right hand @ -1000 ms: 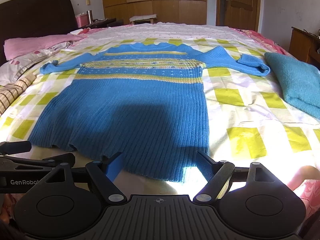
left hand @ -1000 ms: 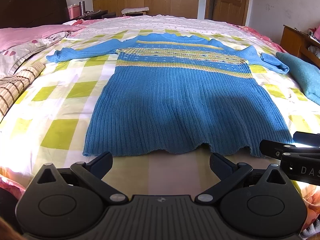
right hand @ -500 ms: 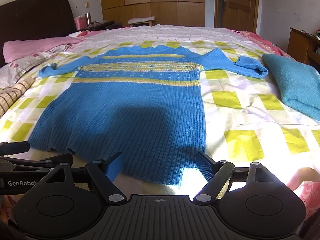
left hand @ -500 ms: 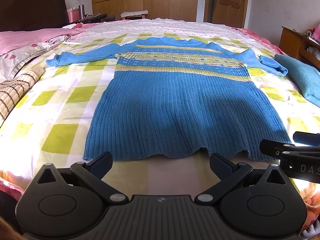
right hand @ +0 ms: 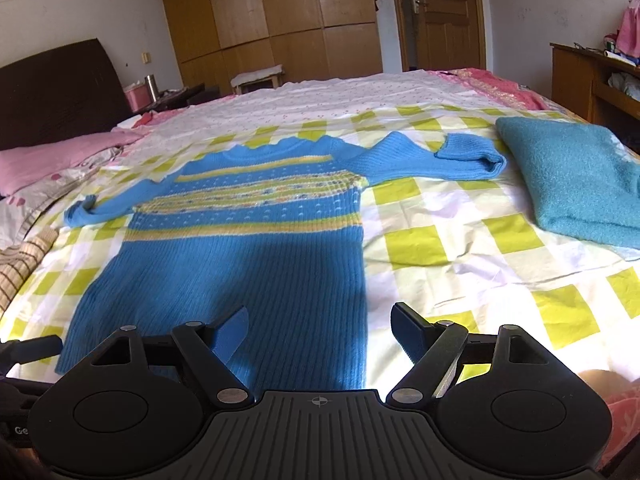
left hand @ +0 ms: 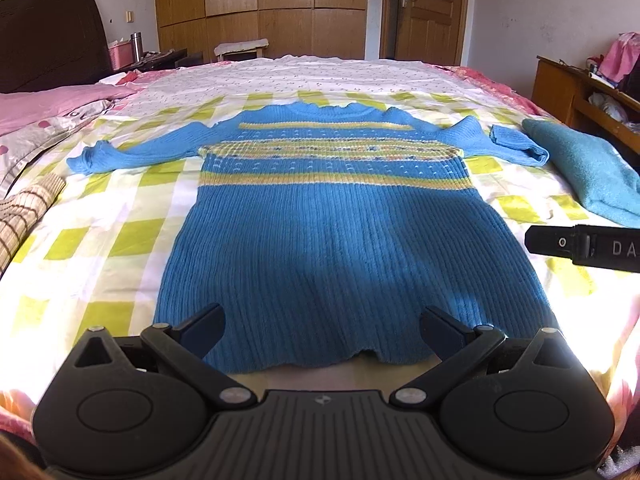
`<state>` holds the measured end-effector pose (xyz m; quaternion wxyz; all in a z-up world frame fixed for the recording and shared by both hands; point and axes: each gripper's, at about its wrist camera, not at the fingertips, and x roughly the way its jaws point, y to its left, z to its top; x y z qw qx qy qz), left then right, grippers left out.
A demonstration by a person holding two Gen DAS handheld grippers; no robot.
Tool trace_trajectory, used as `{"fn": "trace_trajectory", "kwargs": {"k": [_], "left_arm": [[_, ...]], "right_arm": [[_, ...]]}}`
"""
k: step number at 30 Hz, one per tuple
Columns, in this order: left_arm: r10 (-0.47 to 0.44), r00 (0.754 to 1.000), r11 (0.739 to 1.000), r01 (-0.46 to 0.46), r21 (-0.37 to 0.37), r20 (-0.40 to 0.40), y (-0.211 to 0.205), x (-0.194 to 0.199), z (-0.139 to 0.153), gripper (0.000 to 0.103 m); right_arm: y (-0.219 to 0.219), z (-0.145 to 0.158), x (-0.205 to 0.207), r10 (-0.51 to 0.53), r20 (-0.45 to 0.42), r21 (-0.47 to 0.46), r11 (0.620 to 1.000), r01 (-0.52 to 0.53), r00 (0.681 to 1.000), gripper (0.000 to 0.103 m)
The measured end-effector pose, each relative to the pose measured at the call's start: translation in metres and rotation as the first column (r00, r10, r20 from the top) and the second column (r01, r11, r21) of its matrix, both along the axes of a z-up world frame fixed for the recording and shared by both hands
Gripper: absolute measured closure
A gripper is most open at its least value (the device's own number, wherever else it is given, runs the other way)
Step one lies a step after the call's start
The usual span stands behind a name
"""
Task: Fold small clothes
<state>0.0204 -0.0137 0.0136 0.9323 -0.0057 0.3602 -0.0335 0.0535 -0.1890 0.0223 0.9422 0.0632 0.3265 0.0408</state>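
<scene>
Blue knit sweater (left hand: 340, 216) is lying flat on the checked bedsheet (left hand: 132, 236), sleeves spread. I am holding my left gripper (left hand: 322, 322) gaping wide over its hem, and my right gripper (right hand: 320, 326) likewise spread over its right bottom corner, both gripping nothing.

Home bedroom: bed (left hand: 132, 216), headboard (left hand: 48, 40), wooden wardrobe (left hand: 260, 4).

Hard sunlight fell from behind the cameras, blowing out the checked bedsheet (left hand: 100, 248) to glare toward 4 and 8 o'clock. A broad soft shadow darkened the blue sweater (left hand: 340, 248) near 6 o'clock. Focus was sharp centrally; fisheye bending curved the walls, with dark vignetting at the corners.
</scene>
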Motion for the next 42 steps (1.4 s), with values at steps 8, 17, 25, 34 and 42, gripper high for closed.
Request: {"fn": "trace_trajectory", "kwargs": {"k": [8, 17, 25, 34, 42], "left_arm": [[-0.063, 0.998, 0.998, 0.063, -0.025, 0.029, -0.019, 0.039, 0.013, 0.0], [-0.1, 0.995, 0.993, 0.101, -0.062, 0.027, -0.039, 0.09, 0.008, 0.0], [-0.125, 0.99, 0.991, 0.127, -0.033, 0.063, -0.05, 0.13, 0.0, 0.0], [-0.159, 0.987, 0.983, 0.161, -0.086, 0.023, -0.057, 0.153, -0.012, 0.0], [-0.172, 0.985, 0.98, 0.17, -0.106, -0.007, -0.05, 0.144, -0.016, 0.0]], "right_arm": [[-0.047, 0.014, 0.048, -0.119, 0.069, -0.051, 0.991, 0.123, 0.99, 0.03], [-0.079, 0.005, 0.12, -0.143, 0.104, -0.179, 0.971, 0.16, 0.984, 0.042], [-0.094, -0.013, 0.19, -0.114, 0.122, -0.34, 0.928, 0.149, 0.986, 0.053], [-0.094, -0.036, 0.238, -0.001, 0.109, -0.535, 0.843, 0.06, 0.994, 0.054], [-0.087, -0.057, 0.258, 0.082, 0.06, -0.673, 0.74, -0.021, 0.995, 0.055]]}}
